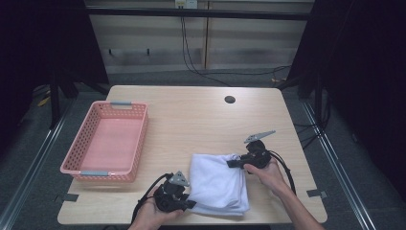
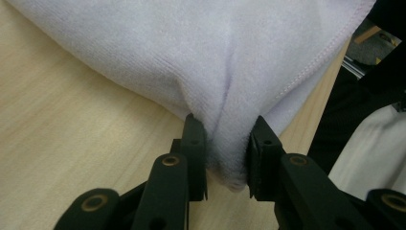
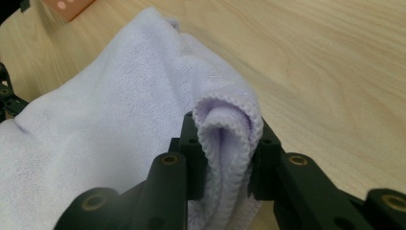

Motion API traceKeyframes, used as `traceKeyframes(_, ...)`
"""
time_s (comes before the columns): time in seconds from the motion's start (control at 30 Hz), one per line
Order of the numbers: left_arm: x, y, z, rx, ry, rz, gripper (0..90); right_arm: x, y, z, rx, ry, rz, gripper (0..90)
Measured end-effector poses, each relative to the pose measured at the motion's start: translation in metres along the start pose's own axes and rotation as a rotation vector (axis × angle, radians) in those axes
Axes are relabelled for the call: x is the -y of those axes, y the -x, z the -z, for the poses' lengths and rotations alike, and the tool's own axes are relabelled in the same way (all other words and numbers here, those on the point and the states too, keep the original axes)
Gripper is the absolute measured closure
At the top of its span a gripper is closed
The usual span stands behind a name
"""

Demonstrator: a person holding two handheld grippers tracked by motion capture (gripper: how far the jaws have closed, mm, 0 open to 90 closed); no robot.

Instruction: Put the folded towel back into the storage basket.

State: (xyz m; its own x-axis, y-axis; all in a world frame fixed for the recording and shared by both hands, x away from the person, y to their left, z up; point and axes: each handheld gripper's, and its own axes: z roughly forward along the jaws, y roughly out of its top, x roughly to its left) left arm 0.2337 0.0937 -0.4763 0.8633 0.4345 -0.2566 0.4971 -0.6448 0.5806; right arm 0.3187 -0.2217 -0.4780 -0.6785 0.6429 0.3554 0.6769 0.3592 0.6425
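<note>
A folded white towel (image 1: 218, 182) lies on the wooden table (image 1: 191, 124) near its front edge. My left gripper (image 1: 190, 204) is at the towel's near left corner, shut on a bunched fold of the towel (image 2: 228, 143). My right gripper (image 1: 231, 163) is at the far right corner, its jaws pressed on a rolled hem of the towel (image 3: 230, 143). Both hands rest low on the table, one at each end of the cloth.
A pink plastic basket (image 1: 91, 167) with grey handles stands at the table's left side, with nothing in it. A round cable hole (image 1: 230, 99) sits near the far edge. The bare tabletop stretches beyond the towel.
</note>
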Motion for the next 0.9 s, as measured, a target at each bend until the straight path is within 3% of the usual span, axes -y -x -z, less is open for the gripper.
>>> traceKeyframes(0.2, -0.004, 0.002, 0.012, -0.001, 0.065, 0.006, 73.4, -0.007, -0.003, 0.011, 0.0, 0.035, -0.006, 72.9)
traceKeyframes(0.37, -0.008, 0.001, 0.018, -0.006, 0.083, 0.007, 73.4, -0.014, -0.003, 0.018, -0.009, 0.054, -0.008, 73.0)
traceKeyframes(0.5, -0.014, -0.002, 0.02, -0.013, 0.069, 0.002, 73.4, -0.019, 0.0, 0.019, -0.007, 0.051, -0.009, 73.0)
traceKeyframes(0.9, -0.027, -0.007, 0.037, -0.011, 0.12, 0.006, 73.6, -0.036, 0.004, 0.028, -0.01, 0.08, -0.022, 73.1)
